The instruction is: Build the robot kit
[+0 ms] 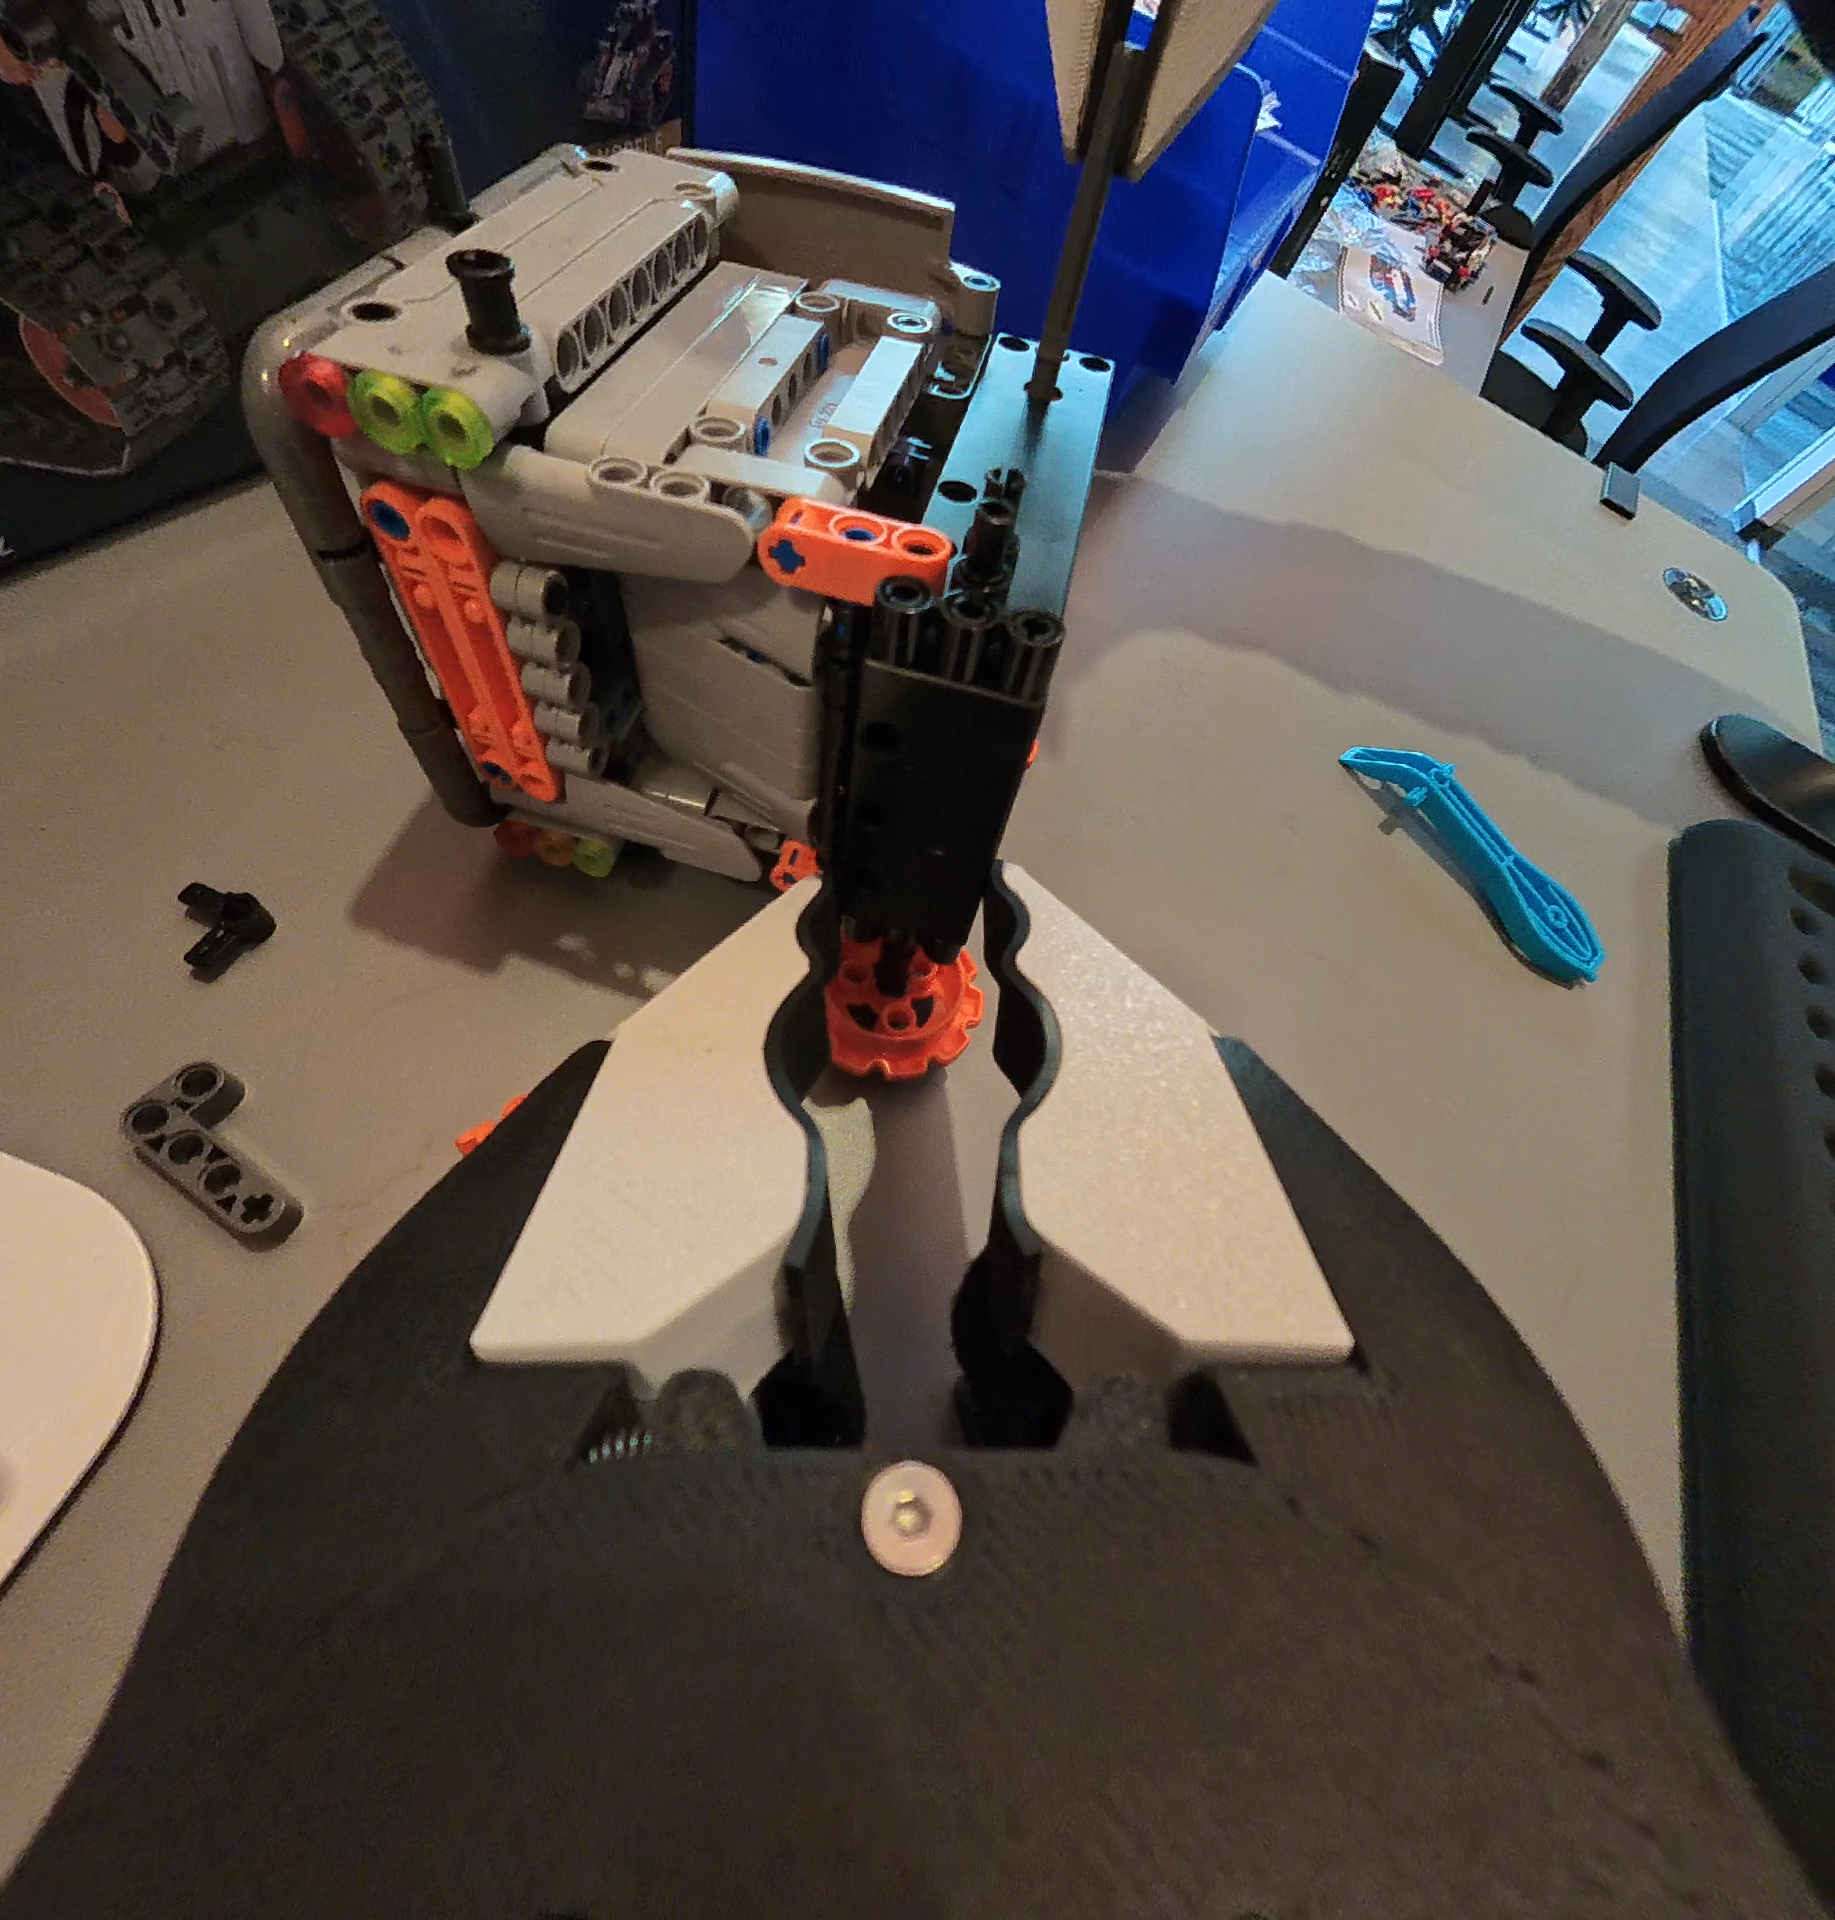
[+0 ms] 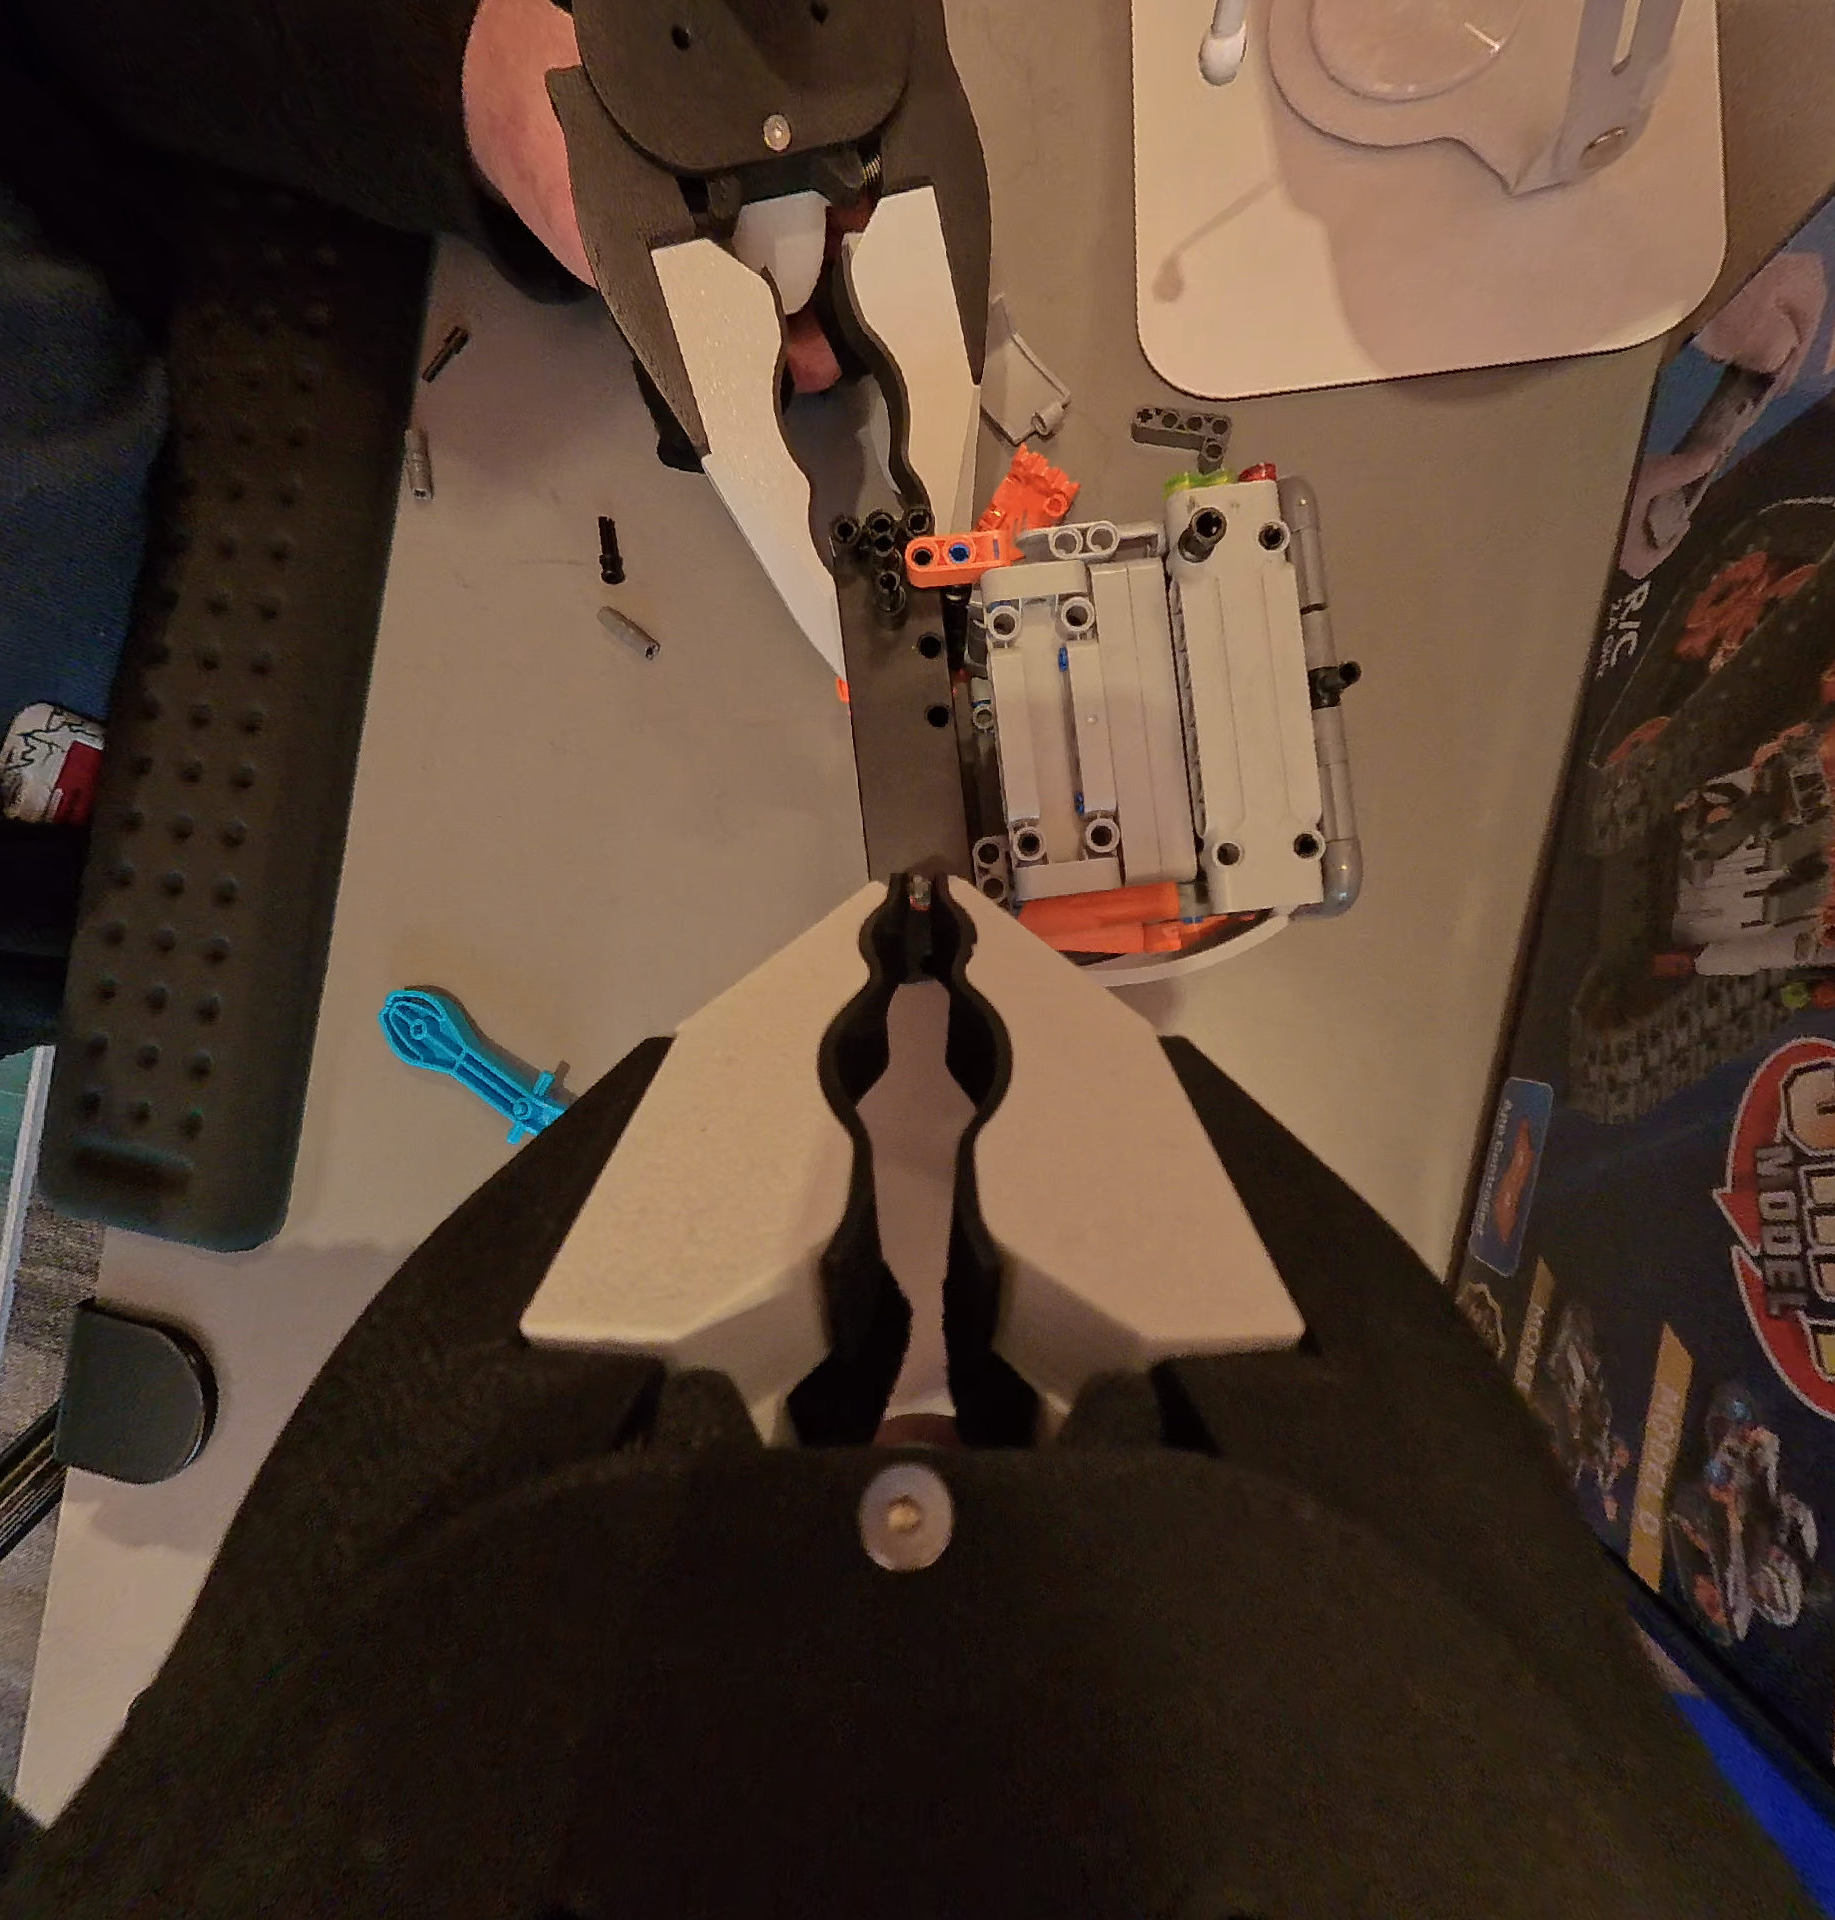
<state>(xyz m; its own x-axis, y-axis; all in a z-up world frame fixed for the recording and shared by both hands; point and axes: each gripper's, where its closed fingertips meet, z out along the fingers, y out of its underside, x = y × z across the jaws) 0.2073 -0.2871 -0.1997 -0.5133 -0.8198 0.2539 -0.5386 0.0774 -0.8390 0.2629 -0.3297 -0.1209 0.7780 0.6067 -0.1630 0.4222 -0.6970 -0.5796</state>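
Left gripper point(image 1: 908, 904) pinched the model's black beam block point(image 1: 939, 769) at 12 o'clock, steadying it while right gripper point(image 2: 918, 899) clamped a thin axle point(image 2: 917, 914) upright above.

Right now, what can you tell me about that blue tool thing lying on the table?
The blue tool is a flat piece of bright sky-blue plastic. One end is wide and rounded, with raised ribs; it narrows along a slim handle to a pointed, beak-like tip, with a tiny peg sticking out near that end. It lies flat on the grey table, alone, touched by neither hand-held gripper. It sits between the brick model and a dark bumpy pad. In the right wrist view, the right hand-held gripper hides its tip.
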